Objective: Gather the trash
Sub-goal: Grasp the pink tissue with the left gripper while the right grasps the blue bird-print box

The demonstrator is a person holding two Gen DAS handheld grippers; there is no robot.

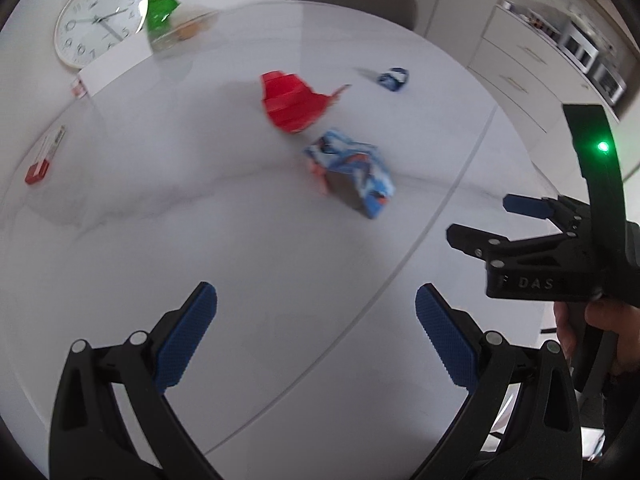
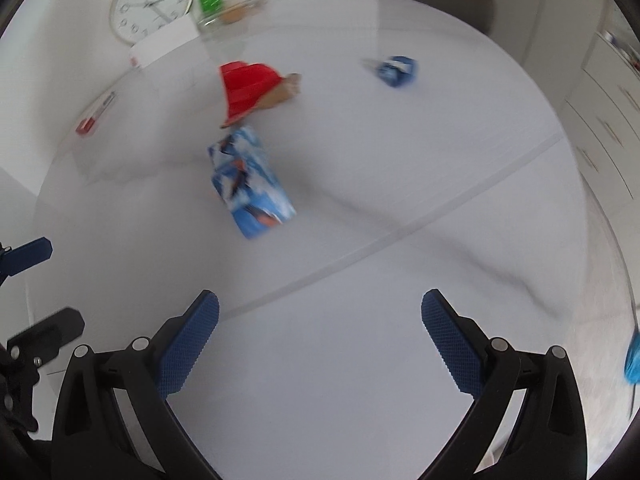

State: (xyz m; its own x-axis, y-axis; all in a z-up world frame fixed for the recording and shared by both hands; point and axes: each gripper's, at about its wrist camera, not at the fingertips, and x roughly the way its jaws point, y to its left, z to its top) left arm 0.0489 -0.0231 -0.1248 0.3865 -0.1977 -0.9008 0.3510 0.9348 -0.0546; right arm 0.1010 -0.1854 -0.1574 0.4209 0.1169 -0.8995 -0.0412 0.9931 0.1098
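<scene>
We hold both grippers above the white round table [image 1: 200,208], and neither has anything in it. The left gripper [image 1: 316,332] has its jaws spread wide, nothing between the blue pads [image 1: 188,340]. The right gripper [image 2: 320,336] is just as wide and just as bare; in the left view it hangs at about three o'clock, gripped by a hand [image 1: 600,328].

The trash lies ahead of us on the table. Nearest is the crumpled blue and white wrapper [image 1: 352,176], at about twelve o'clock from the left gripper and eleven o'clock from the right. Just beyond it sits the red paper cup [image 1: 292,100], crushed and lying on its side, close to the wrapper but whether they touch we cannot tell through the blur. A small blue scrap [image 1: 394,79] lies well apart at about one o'clock. Far off at eleven o'clock stand a clock [image 1: 100,20] and something green [image 1: 160,12]; these we judge are not ours to collect.

We judge the step in hand is the reach for the wrapper, it being closest. To do it well, we should come down with the jaws straddling its narrow width, pads low to the table, and close only once both pads flank it. It looks light and springy, so a firm squeeze suits it, and we should take care not to nudge the cup away.
</scene>
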